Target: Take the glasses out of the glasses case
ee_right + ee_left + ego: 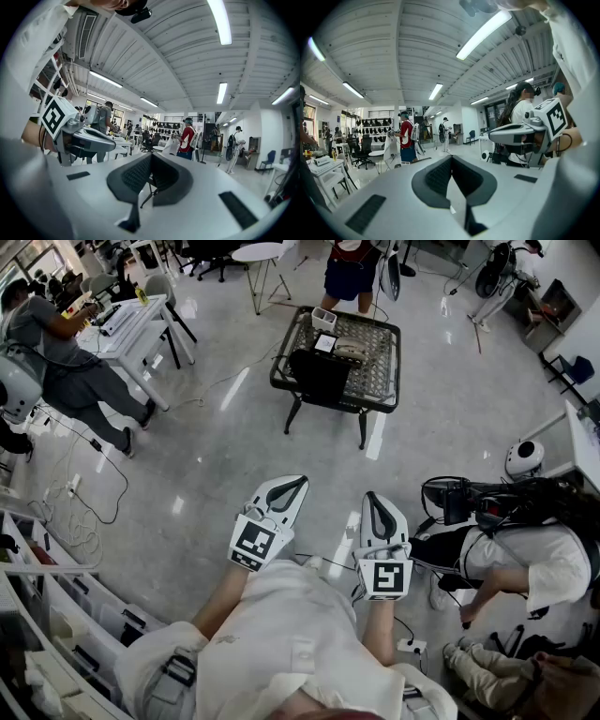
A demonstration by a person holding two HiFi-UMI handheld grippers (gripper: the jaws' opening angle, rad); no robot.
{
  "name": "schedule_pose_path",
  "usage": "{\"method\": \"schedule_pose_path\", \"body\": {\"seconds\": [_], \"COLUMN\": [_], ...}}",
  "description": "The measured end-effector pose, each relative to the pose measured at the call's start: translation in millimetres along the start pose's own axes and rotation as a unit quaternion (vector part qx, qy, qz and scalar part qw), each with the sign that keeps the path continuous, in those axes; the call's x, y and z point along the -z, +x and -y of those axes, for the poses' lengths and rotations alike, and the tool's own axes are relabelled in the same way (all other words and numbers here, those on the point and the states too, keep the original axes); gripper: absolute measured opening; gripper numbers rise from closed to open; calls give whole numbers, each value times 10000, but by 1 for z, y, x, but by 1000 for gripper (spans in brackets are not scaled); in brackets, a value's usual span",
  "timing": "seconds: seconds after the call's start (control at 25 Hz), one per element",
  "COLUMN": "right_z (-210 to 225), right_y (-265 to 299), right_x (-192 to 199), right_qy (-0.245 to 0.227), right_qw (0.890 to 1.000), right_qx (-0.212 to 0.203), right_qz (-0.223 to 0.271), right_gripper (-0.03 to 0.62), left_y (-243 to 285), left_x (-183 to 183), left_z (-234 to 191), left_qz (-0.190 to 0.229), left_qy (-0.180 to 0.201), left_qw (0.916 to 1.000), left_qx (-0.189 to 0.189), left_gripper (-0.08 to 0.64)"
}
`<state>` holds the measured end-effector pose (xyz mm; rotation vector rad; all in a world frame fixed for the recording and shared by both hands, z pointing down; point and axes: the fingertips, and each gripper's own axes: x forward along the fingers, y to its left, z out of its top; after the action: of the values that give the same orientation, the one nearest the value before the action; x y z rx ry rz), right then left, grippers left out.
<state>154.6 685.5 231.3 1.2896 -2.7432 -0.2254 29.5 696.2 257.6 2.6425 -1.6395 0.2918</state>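
I hold both grippers up in front of my chest, far above the floor and well short of the black mesh table (380, 371). On that table lie a black case-like object (317, 373), a beige oblong thing (352, 351) and a small white box (324, 319); which one holds glasses I cannot tell. The left gripper (299, 483) (451, 159) is shut with nothing between its jaws. So is the right gripper (371, 499) (151, 157). Each gripper view also shows the other gripper (525, 133) (82, 136) alongside.
A person in grey (56, 343) works at a white table (131, 320) at the left. Another person (352, 268) stands behind the mesh table. Someone crouches with gear (525, 559) at my right. White shelving (56, 615) is at the lower left, cables (80, 512) on the floor.
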Motion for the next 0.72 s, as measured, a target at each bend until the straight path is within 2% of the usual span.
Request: {"method": "schedule_pose_path", "body": {"seconds": [0.24,0.72], "right_z": [1,19], "right_y": [-4,41], "right_x": [3,19], "right_qy": [216,121], "right_qw": [9997,9997], "right_qx": [-50,-188], "right_qz": [102,-105], "right_gripper": [6,6], "left_y": [0,34], "left_x": [2,12], "left_z": [7,-22], "left_qz": [-14,-17], "left_qy": [48,-140], "left_qw": [10000,9997], "left_qx": [-54,-220], "left_gripper": [12,12]}}
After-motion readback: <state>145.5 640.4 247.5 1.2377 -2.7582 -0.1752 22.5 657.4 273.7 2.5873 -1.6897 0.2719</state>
